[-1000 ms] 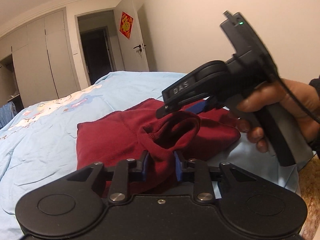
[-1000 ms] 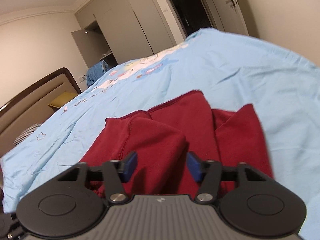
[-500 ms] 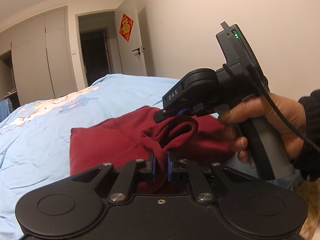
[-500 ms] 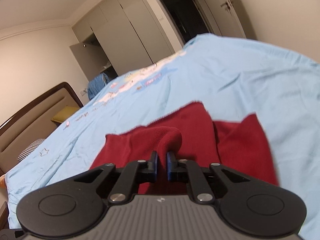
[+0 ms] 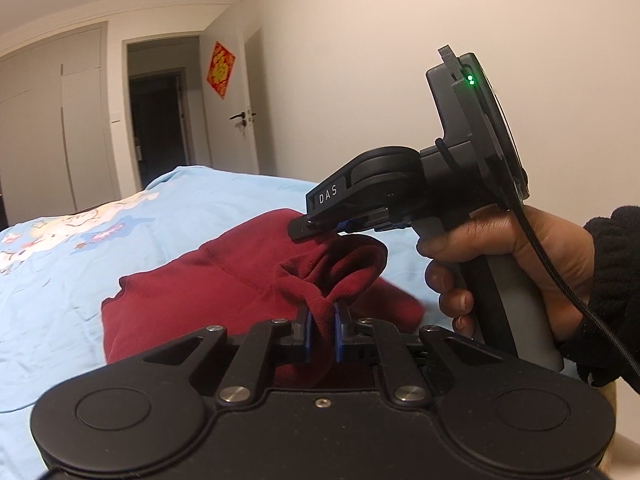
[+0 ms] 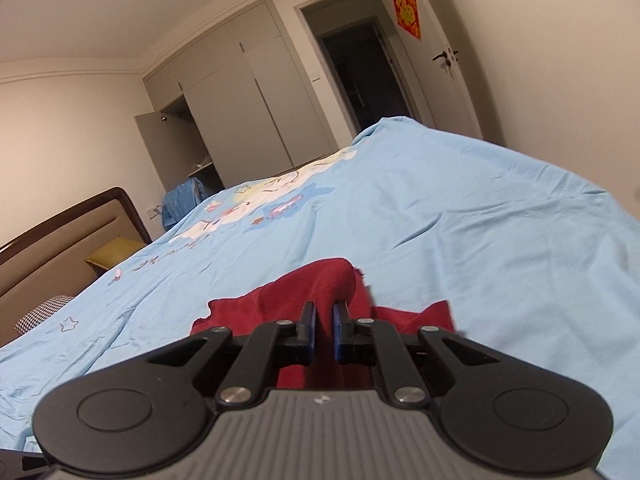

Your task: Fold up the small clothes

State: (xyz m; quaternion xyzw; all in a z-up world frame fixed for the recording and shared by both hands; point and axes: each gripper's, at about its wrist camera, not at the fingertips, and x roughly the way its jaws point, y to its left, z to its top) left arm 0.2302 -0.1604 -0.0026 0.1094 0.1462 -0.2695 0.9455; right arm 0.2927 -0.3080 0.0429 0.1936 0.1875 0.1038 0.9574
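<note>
With your left gripper (image 5: 322, 334) and right gripper (image 6: 324, 334) each clamped on a raised edge of the dark red knit garment (image 5: 208, 280) lying on the light blue bedsheet (image 6: 460, 240), the fold is begun, not laid.

Dark red knit garment (image 5: 224, 280), probably a small sweater though it's too bunched to be sure, lies rumpled on the light blue bedsheet (image 6: 460, 216) with its near edge lifted into two pinched-up folds while the far part stays flat.
</note>
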